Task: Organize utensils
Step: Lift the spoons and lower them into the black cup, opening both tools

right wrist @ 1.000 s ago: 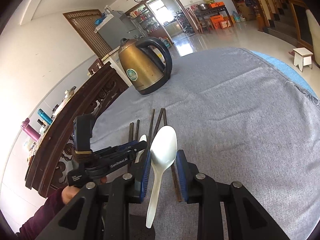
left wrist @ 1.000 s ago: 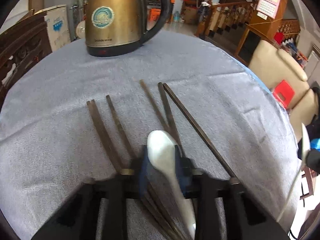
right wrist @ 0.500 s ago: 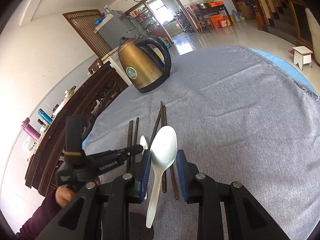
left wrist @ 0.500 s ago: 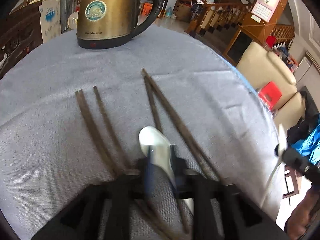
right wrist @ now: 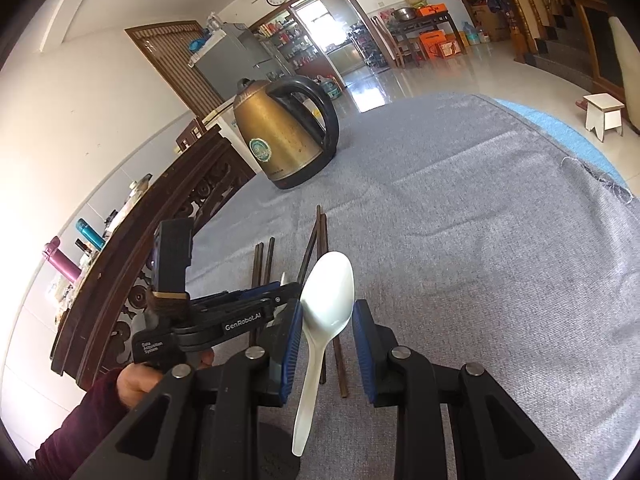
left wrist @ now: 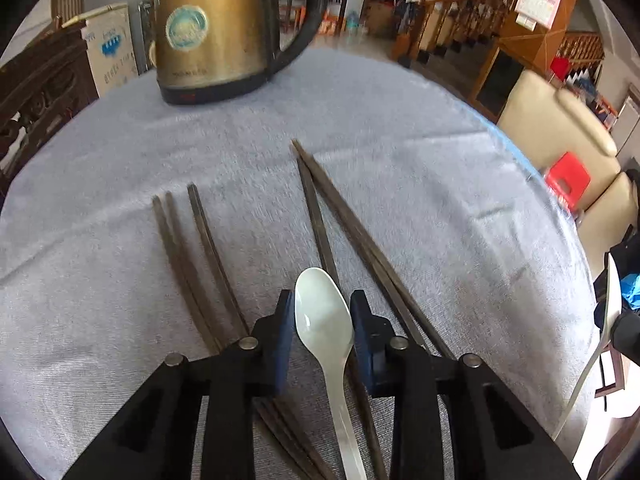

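Observation:
My left gripper (left wrist: 323, 312) is shut on a white plastic spoon (left wrist: 324, 316), bowl forward, held low over the grey tablecloth. Several dark wooden chopsticks lie on the cloth: one group (left wrist: 188, 248) to the left of the fingers, another group (left wrist: 340, 224) to the right, meeting at a point far ahead. My right gripper (right wrist: 326, 316) is shut on a second white spoon (right wrist: 326, 300), held above the cloth. In the right wrist view the left gripper (right wrist: 240, 312) is just to the left, and the chopsticks (right wrist: 316, 236) lie beyond it.
A brass-coloured electric kettle (left wrist: 216, 28) with a black handle stands at the far side of the round table, also in the right wrist view (right wrist: 280, 136). A carved dark wooden cabinet (right wrist: 160, 220) stands left of the table. A beige sofa (left wrist: 560, 136) and a red stool (left wrist: 568, 180) are to the right.
My left gripper, spoon in it, has shifted right, then settled with the spoon over the gap between the two chopstick groups. The right gripper has stayed nearly still.

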`<state>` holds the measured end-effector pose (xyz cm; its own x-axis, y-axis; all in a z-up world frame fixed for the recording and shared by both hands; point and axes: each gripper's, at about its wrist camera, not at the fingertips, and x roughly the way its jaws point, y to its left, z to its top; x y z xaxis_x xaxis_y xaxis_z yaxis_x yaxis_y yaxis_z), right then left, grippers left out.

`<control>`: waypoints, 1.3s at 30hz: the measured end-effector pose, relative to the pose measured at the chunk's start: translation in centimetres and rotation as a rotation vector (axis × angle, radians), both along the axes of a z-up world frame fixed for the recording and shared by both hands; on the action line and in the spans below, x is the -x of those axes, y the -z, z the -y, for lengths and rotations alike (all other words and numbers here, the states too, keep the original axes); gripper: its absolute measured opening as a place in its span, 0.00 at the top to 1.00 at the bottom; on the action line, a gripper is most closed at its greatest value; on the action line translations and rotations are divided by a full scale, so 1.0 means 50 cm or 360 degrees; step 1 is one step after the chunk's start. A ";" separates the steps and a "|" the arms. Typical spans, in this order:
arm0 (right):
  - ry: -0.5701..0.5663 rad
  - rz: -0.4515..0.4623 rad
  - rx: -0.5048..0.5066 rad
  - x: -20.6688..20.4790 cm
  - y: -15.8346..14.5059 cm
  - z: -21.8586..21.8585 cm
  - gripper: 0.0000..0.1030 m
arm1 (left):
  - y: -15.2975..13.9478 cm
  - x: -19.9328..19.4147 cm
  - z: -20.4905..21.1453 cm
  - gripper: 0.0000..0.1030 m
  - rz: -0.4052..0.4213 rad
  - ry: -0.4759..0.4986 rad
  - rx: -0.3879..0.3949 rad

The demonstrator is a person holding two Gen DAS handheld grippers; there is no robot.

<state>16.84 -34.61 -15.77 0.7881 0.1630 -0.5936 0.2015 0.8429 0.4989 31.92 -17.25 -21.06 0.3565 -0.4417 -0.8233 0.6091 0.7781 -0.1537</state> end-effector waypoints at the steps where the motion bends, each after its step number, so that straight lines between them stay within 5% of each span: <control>1: 0.0001 0.0007 0.0004 0.002 -0.004 -0.001 0.73 | -0.008 0.007 -0.010 0.72 0.0015 -0.0008 0.0030; 9: 0.0012 0.0200 0.0088 0.046 -0.074 -0.037 0.73 | -0.138 0.052 -0.091 0.72 0.0293 -0.0169 0.0222; 18: 0.0001 0.0496 0.0222 0.101 -0.152 -0.130 0.73 | -0.316 0.195 -0.203 0.72 0.0686 -0.0357 0.0685; 23: -0.0052 0.0538 0.0323 0.111 -0.161 -0.187 0.73 | -0.301 0.224 -0.217 0.71 0.0666 -0.0430 0.0817; 29: -0.0074 0.0503 0.0442 0.129 -0.144 -0.209 0.73 | -0.240 0.229 -0.216 0.71 0.0532 -0.0506 0.0778; 39: -0.0023 0.0619 0.0433 0.190 -0.179 -0.201 0.74 | -0.200 0.276 -0.214 0.71 0.0660 -0.0586 0.0750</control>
